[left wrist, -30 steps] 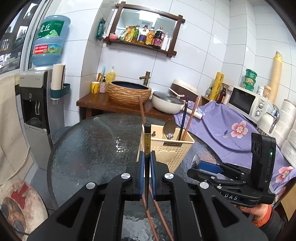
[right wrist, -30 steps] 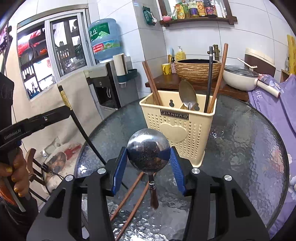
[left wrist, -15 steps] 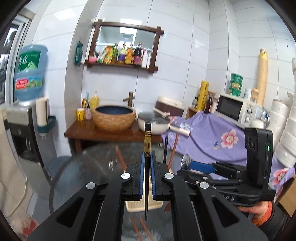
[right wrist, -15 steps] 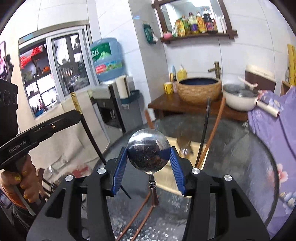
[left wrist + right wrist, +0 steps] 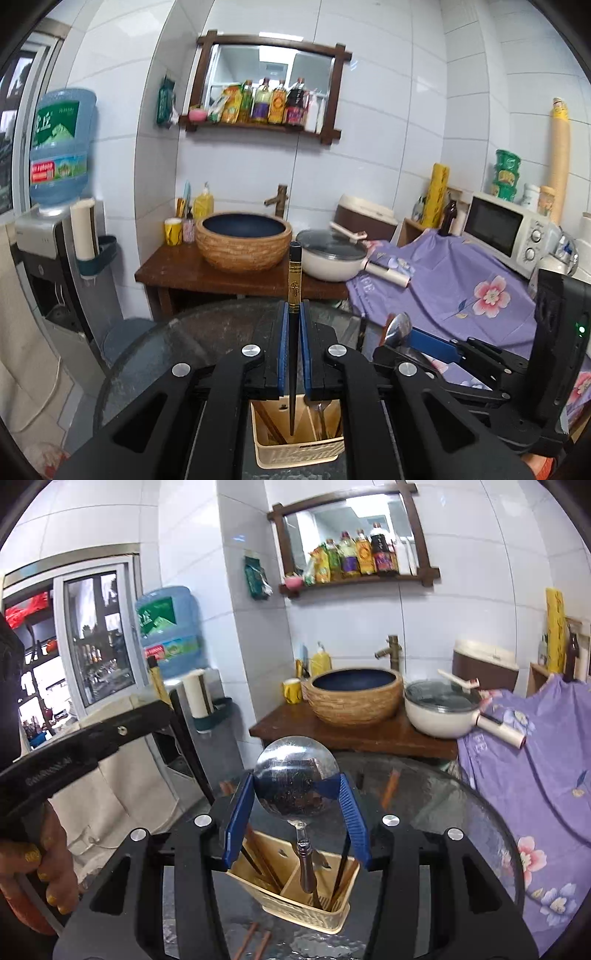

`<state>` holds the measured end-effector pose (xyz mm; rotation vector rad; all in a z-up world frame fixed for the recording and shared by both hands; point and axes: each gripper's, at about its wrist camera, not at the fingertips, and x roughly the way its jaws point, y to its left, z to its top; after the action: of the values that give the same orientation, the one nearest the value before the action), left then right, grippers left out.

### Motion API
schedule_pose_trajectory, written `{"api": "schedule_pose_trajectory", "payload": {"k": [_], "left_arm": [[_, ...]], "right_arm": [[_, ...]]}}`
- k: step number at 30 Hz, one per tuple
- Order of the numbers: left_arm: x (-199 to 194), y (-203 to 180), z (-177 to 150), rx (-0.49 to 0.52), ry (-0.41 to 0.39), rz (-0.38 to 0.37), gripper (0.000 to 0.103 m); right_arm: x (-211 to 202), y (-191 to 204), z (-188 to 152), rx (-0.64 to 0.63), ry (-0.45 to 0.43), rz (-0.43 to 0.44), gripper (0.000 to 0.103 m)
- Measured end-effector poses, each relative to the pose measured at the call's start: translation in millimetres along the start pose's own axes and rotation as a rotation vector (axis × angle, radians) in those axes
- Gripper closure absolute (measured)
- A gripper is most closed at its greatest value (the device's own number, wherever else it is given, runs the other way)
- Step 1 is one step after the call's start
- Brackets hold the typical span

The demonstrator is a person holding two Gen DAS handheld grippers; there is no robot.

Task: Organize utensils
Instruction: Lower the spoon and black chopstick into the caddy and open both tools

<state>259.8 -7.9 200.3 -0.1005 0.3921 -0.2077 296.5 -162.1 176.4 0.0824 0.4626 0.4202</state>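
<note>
- Tiled kitchen; one glass worktop (image 5: 443, 805) at lower centre.
- One cream basket (image 5: 295, 904), three compartments.
- Left gripper (image 5: 294, 317) clamps one black chopstick (image 5: 294, 280).
- Right gripper (image 5: 297, 797) clamps one spoon (image 5: 295, 775).
- Two brown chopsticks (image 5: 255, 938) lie at bottom edge.

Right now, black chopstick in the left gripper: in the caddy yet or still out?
Out. The left gripper holds the black chopstick upright, its lower tip hanging over the utensil caddy, apparently above the rim.
</note>
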Motion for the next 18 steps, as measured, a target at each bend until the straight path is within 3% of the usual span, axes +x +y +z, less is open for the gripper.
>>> {"api": "schedule_pose_trajectory", "payload": {"k": [9, 18], "left_arm": [[42, 9, -53, -0.024, 0.120, 0.011, 0.097], [62, 16, -83, -0.034, 0.186, 0.022, 0.099]], "right_arm": [[31, -5, -60, -0.041, 0.049, -0.045, 0.056], [44, -6, -88, -0.078, 0.056, -0.084, 0.055]]}}
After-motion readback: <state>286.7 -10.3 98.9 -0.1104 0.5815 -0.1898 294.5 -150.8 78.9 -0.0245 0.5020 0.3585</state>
